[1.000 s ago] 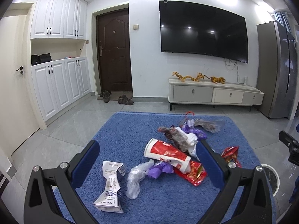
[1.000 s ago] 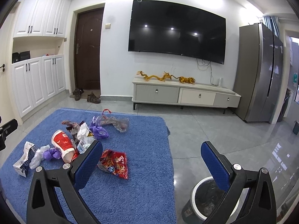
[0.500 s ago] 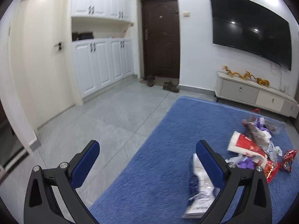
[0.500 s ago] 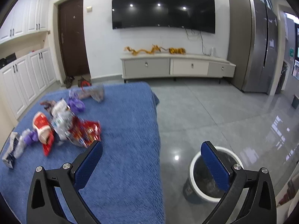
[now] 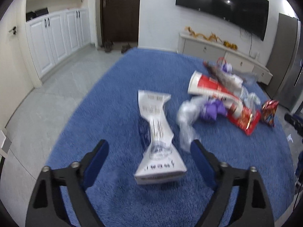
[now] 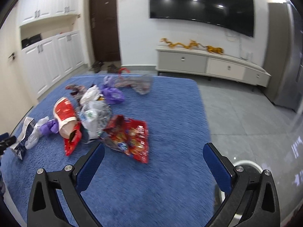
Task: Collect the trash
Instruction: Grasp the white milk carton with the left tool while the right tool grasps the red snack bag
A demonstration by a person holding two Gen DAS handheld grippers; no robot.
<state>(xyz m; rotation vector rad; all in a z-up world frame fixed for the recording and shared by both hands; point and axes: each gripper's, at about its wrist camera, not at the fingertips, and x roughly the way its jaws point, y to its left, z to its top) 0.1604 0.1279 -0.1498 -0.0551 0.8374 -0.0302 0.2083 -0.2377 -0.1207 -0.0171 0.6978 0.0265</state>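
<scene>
You are lowering the left tool (image 5: 149,149) over a flattened white paper carton with dark print (image 5: 158,141), which is lying on the shaggy blue rug (image 5: 113,98) apart from the main litter heap; its jaws have just been closing in somewhat but are standing clear of the carton on both sides, with the carton's near end between them and nothing gripped. The carton's long axis is running away from you, straight along the line the tool is pointing, with the broad folded base nearest and the flared open top pointing toward the far wall. It is looking light and crushable, pinched thin at the waist, so the narrow middle is probably the best place to take hold, across the short width; the stiff base may resist the pads, and the smooth printed face could slip. The right tool (image 6: 153,158) is hanging open and empty above the rug, just short of a crinkled red foil snack bag (image 6: 130,138), which should be feather-light, noisy and slick, best pinched at an edge. Beyond it a red-and-white paper cup (image 6: 65,114) and crumpled purple and clear plastic bags (image 6: 111,94) are lying heaped together, while a white-rimmed waste bin (image 6: 246,165) is waiting on the grey tiles at the lower right.
</scene>
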